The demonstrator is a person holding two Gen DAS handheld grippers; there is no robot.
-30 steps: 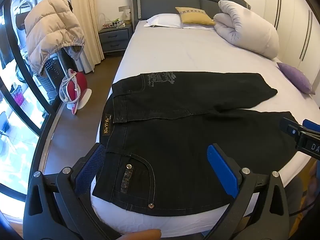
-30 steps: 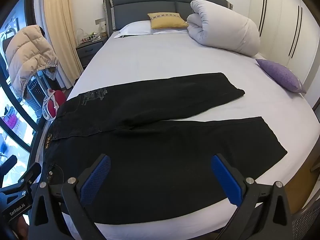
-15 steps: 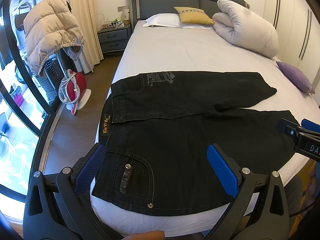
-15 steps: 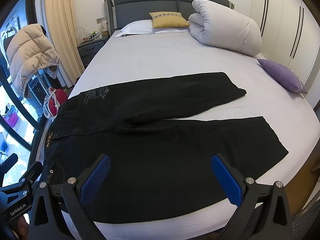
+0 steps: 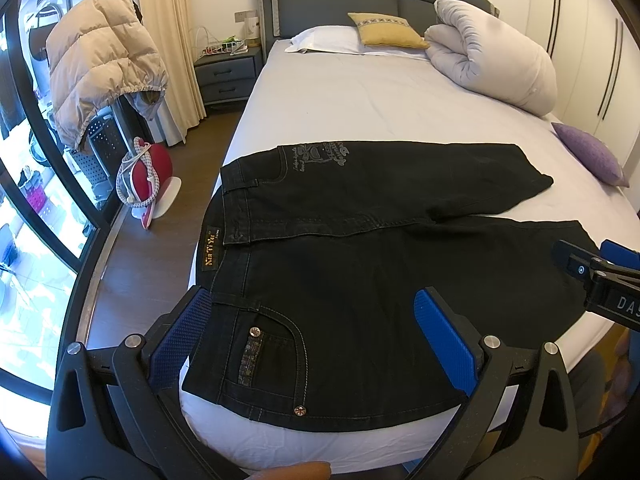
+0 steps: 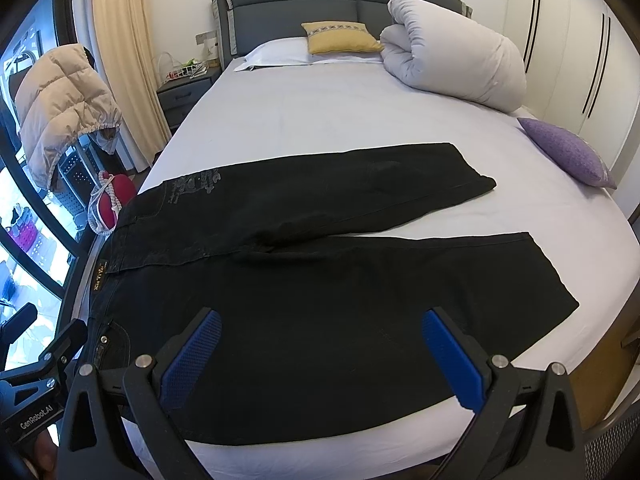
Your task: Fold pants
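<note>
1. We hold both grippers at the foot edge of the bed [image 5: 360, 96], above the pants [image 5: 360, 280]. The near hem side of the pants lies close to the mattress edge, with only a narrow strip of white sheet showing below it. Past the pants, a broad stretch of bare sheet runs up to the headboard.
2. Our left gripper [image 5: 320, 344] is spread wide and grasps nothing; its blue pads [image 5: 440, 340] hover over the waist end, near the front pocket with its rivets. Our right gripper [image 6: 320, 360] is likewise spread wide and bare, hanging over the near leg.
3. The pants are black denim, lying flat across the bed with the waistband at the left edge by the floor. The 2 legs point right and splay apart in a narrow V; the far leg ends short of the purple cushion [image 6: 568, 152]. A gold label sits on the waistband and a grey print on the far hip.
4. Around us: a rolled white duvet [image 6: 452, 56], a yellow cushion [image 6: 340, 38] and a white pillow [image 6: 276, 54] at the head; a nightstand [image 5: 228, 76], a beige puffer jacket [image 5: 100, 64] and a red bag [image 5: 148, 176] to the left; wardrobe doors [image 6: 580, 40] to the right.
</note>
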